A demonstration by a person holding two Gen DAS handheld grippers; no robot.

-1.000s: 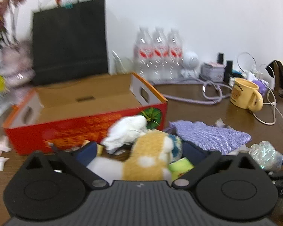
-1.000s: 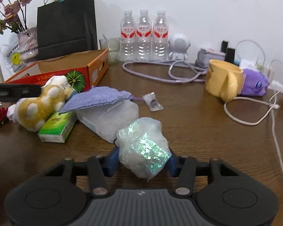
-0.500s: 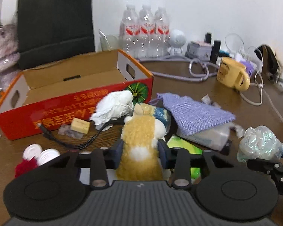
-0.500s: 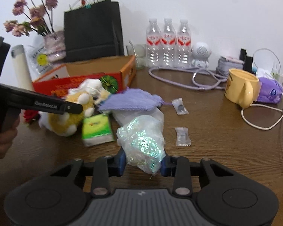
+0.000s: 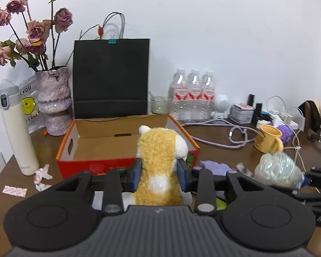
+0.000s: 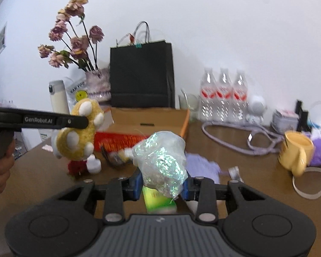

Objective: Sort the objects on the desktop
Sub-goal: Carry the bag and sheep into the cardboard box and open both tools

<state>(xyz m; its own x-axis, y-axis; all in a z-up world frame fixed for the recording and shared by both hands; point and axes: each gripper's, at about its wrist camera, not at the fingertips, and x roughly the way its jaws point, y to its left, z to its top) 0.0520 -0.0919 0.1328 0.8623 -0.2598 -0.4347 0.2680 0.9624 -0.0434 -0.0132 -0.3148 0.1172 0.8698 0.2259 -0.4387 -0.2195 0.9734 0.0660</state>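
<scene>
My left gripper (image 5: 159, 174) is shut on a yellow and white plush toy (image 5: 160, 160) and holds it in the air in front of the open red cardboard box (image 5: 126, 143). The toy also shows in the right wrist view (image 6: 79, 137), gripped by the left gripper's fingers (image 6: 75, 123). My right gripper (image 6: 161, 185) is shut on a crumpled iridescent plastic bag (image 6: 162, 160), lifted above the table; the bag shows at the right of the left wrist view (image 5: 278, 169). A green tissue pack (image 6: 158, 201) lies below it.
A black paper bag (image 5: 111, 77), flower vase (image 5: 53, 100) and white thermos (image 5: 17, 128) stand behind and left of the box. Three water bottles (image 5: 192, 98), a yellow mug (image 5: 267, 139), a purple cloth (image 6: 203, 167), cables and small scraps (image 5: 42, 173) lie around the brown table.
Both grippers have risen from the table with their loads. The left one closed on the plush toy and lifted it toward the box; the right one raised the iridescent bag.
</scene>
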